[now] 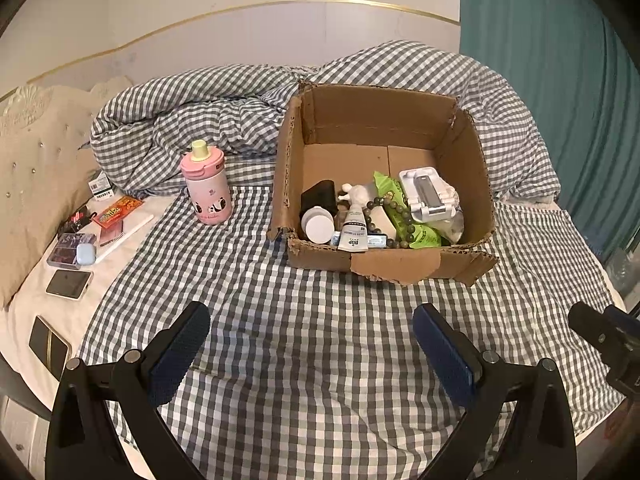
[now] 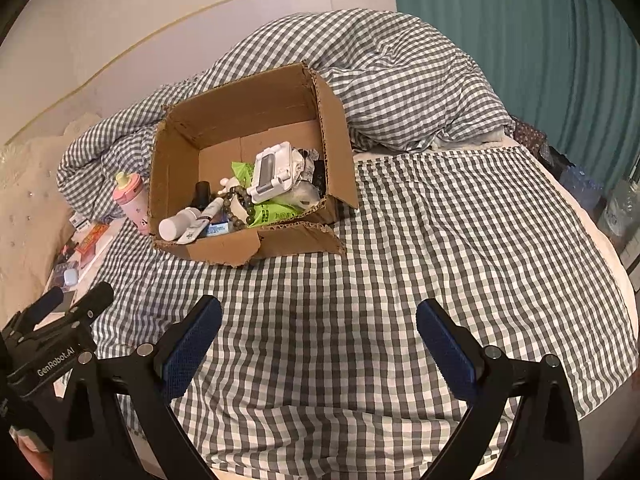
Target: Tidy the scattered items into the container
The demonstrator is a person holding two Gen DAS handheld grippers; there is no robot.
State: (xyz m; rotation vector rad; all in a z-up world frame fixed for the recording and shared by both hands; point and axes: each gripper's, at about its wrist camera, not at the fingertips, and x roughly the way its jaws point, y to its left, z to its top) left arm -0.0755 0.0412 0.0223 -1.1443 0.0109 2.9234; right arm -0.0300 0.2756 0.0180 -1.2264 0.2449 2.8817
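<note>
The torn cardboard box [image 1: 384, 264] sits on the checked bed [image 1: 280, 320], its near half crowded — white bottle, beads, green packet. A pink bottle [image 1: 206, 190] stands just left of it. Left gripper [image 1: 312, 344] and right gripper [image 2: 318, 336] hover with fingers apart, empty.

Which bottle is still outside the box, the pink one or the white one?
The pink bottle, the one with the yellow-green cap. It stands upright on the checked sheet just left of the cardboard box. The white bottle already lies inside the box.
</note>
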